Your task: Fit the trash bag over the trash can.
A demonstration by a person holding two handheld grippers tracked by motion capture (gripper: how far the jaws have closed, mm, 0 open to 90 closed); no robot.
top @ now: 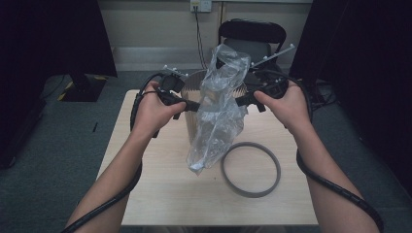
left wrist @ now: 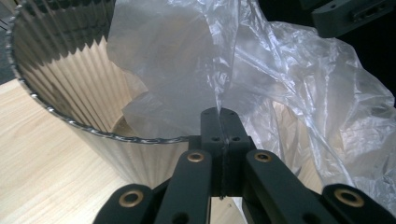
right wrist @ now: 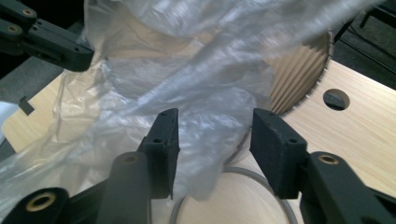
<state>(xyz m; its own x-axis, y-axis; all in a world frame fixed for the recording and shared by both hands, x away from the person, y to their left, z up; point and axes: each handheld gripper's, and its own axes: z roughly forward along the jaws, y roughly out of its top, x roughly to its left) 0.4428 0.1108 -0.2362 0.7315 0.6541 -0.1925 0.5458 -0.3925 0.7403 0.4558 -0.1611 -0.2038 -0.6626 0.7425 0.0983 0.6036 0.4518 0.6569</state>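
Plastic bag (top: 218, 111) pinched by left gripper (left wrist: 219, 116); right gripper (right wrist: 215, 135) gapes around it.

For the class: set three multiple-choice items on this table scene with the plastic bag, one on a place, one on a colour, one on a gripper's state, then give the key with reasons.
1. Where does the grey ring lie?
A. flat on the wooden table, in front of the ribbed bin
B. inside the bin
C. on the floor

2. What colour is the plastic bag?
A. black
B. clear, see-through
C. blue

3. How do the jaws of the left gripper stand?
A. wide apart, nothing between them
B. closed on the ring
C. closed on a fold of the bag

Key:
1 A: the high view shows the ring flat on the tabletop, nearer the person than the bin.
2 B: the bin's ribs show through the film.
3 C: the left gripper view shows the jaws pressed together with film pinched at their tips.
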